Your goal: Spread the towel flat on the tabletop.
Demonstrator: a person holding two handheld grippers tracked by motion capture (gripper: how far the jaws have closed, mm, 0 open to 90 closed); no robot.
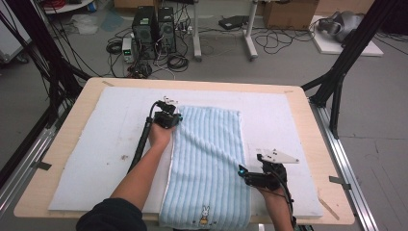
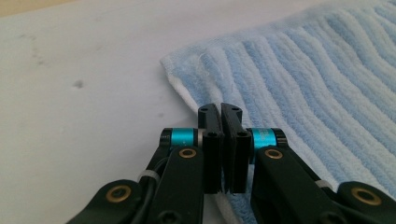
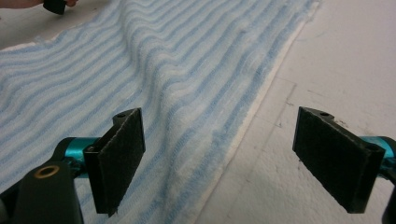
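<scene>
One towel [image 1: 207, 163] corner, seemingly in left claw [image 2: 221, 109]

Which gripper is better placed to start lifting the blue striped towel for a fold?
Left, I'd judge. The left gripper is already shut on the towel at its far-left corner. The right gripper stands open astride the towel's right edge, gripping nothing.

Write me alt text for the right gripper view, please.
The right hand-held gripper holds its jaws wide open over the long edge of a blue-and-white striped towel, which lies on a white mat. A ripple runs across the towel.
</scene>
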